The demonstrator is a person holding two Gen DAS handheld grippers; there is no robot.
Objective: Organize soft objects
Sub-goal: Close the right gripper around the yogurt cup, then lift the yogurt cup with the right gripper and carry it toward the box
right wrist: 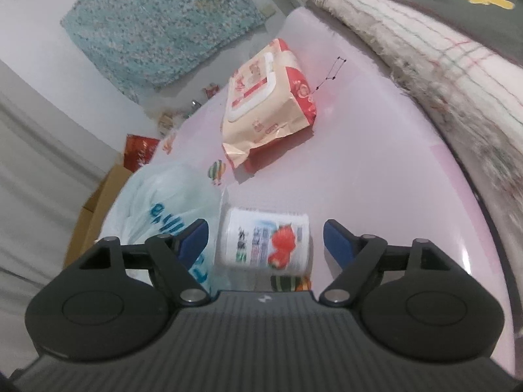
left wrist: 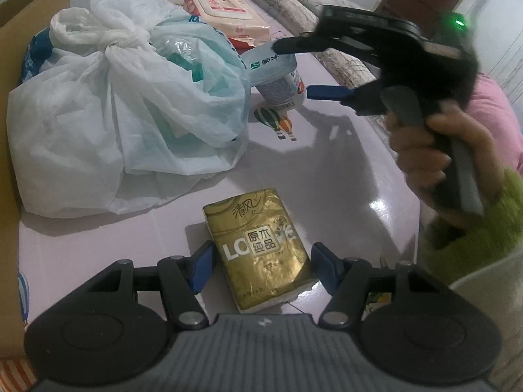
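Note:
A gold tissue pack (left wrist: 261,248) lies on the pale pink surface (left wrist: 327,170) between the fingers of my left gripper (left wrist: 261,268). The left gripper is open, with a thin gap beside each pad. A yogurt cup (left wrist: 278,78) printed with a strawberry lies on its side (right wrist: 264,245). My right gripper (right wrist: 266,235) is open around the cup and touches nothing; it also shows in the left wrist view (left wrist: 294,68), held by a hand (left wrist: 421,150). A red-and-cream wet wipes pack (right wrist: 268,98) rests farther back (left wrist: 225,9). Tied white plastic bags (left wrist: 114,98) sit at the left (right wrist: 170,202).
A cardboard box (left wrist: 32,9) stands along the left edge (right wrist: 98,202). A folded quilt (right wrist: 425,65) runs along the far right side (left wrist: 294,0). A green sleeve (left wrist: 474,222) reaches in from the right.

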